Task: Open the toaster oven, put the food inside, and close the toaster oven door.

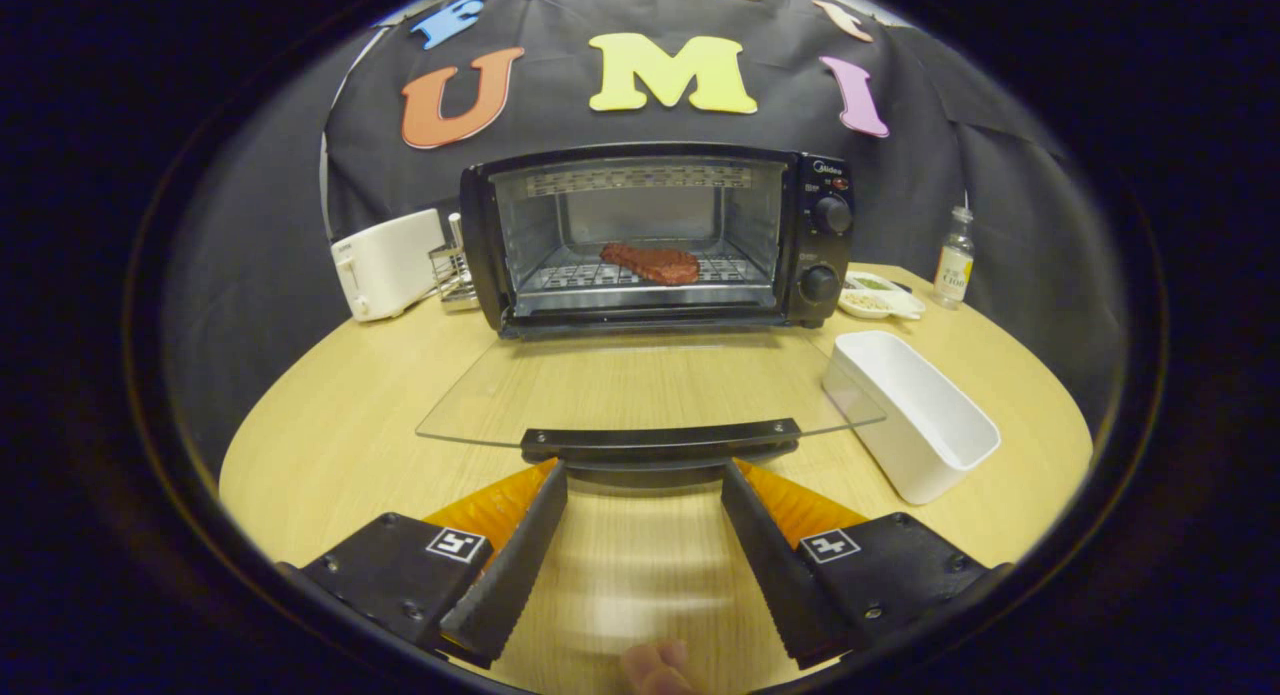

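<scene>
The toaster oven (655,237) stands wide open at the back of the round wooden table (330,415), and its glass door (640,385) lies folded flat toward us, hovering level over the tabletop. Look inside: the food, a reddish-brown slab of meat (652,262), sits on the wire rack (640,275) in the middle of the cavity. So by my reading, two of three jobs are done: oven open, food in. What is left is the closing.

And the gripper (645,473) is lined up for just that. Its fingers are spread wide, with nothing between them, their tips right at the near edge of the door, flanking the dark door handle (660,443). Whether the tips actually touch the handle, I cannot tell; they look just under or against it. A fingertip of the person's hand (655,667) peeks in behind the gripper.

Around the action: a white toaster (388,263) left of the oven with a small wire stand (452,267) beside it, a white rectangular container (915,415) empty on the right near the door's corner, a small divided dish (880,295) and a little bottle (955,257) further back.

The next move, I judge, calls for lifting that handle up and swinging the door shut.
</scene>
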`<state>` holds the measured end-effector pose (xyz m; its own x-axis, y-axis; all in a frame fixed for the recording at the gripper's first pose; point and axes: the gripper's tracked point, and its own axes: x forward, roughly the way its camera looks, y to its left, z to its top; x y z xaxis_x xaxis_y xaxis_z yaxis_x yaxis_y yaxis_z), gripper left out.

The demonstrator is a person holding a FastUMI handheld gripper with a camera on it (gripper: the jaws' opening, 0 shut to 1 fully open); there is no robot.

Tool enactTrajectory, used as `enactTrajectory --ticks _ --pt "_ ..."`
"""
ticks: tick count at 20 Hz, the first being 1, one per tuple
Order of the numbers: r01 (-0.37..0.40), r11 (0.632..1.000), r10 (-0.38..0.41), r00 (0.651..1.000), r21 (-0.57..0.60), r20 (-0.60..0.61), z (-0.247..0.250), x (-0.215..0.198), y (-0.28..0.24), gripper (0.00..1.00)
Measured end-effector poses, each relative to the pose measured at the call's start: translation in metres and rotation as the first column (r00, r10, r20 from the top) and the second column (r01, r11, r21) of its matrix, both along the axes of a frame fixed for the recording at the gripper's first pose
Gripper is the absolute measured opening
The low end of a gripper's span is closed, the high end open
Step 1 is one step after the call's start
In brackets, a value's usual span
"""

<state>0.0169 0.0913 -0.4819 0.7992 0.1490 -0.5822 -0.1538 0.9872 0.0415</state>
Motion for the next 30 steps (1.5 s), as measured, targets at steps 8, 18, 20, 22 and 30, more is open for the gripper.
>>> enactTrajectory --ticks 8,18,20,22,30 --pt "0.011 1.0 -0.011 0.998 -0.001 0.068 0.018 0.004 0.003 0.99" --pt "0.015 1.0 -0.012 0.97 -0.011 0.243 0.098 0.047 0.013 1.0" --pt "0.009 1.0 -0.005 0.97 -0.016 0.242 0.103 0.054 0.014 1.0" --pt "0.003 1.0 0.002 0.967 -0.021 0.253 0.11 0.062 0.015 1.0" --pt "-0.005 0.999 0.015 0.975 -0.046 0.222 0.117 0.097 0.018 1.0"
